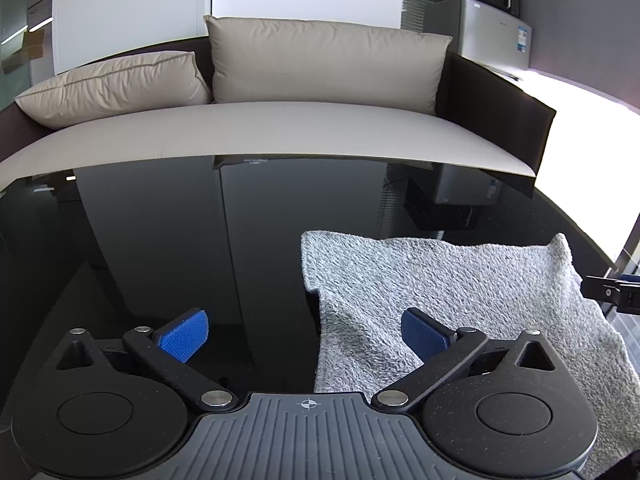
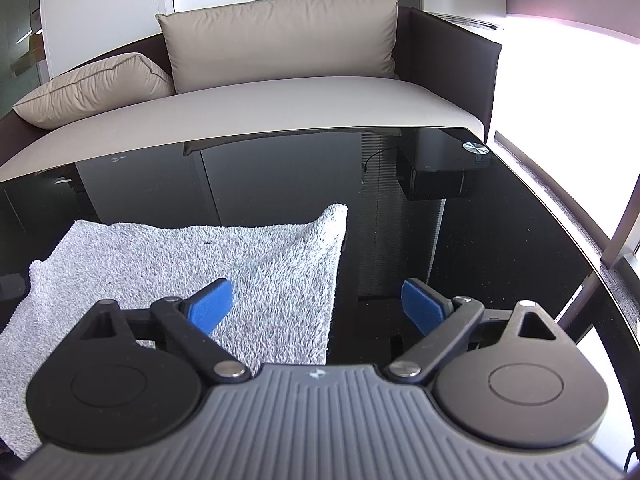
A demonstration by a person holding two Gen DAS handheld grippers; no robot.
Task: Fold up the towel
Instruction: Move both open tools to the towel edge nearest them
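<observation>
**Towel lies loose on the dark surface, both tools apart and empty**

The grey towel (image 1: 460,300) lies on the glossy black surface (image 1: 160,240), at about 4 o'clock in the left wrist view and about 8 o'clock in the right wrist view (image 2: 180,272). It lies mostly flat, with a raised ripple near its left edge and both far corners slightly lifted. It looks like at least one fold may be done, but the layers cannot be counted from here, so how much folding remains is a guess.

The left tool (image 1: 306,340) stands wide apart with nothing between its blue pads; one pad hangs over the towel's left edge. The right tool (image 2: 316,308) is likewise spread and holds nothing, straddling the towel's right edge.

The towel's near edge is hidden behind both tool bodies. A dark piece of hardware (image 1: 616,294) at 3 o'clock is cut off by the frame.
</observation>
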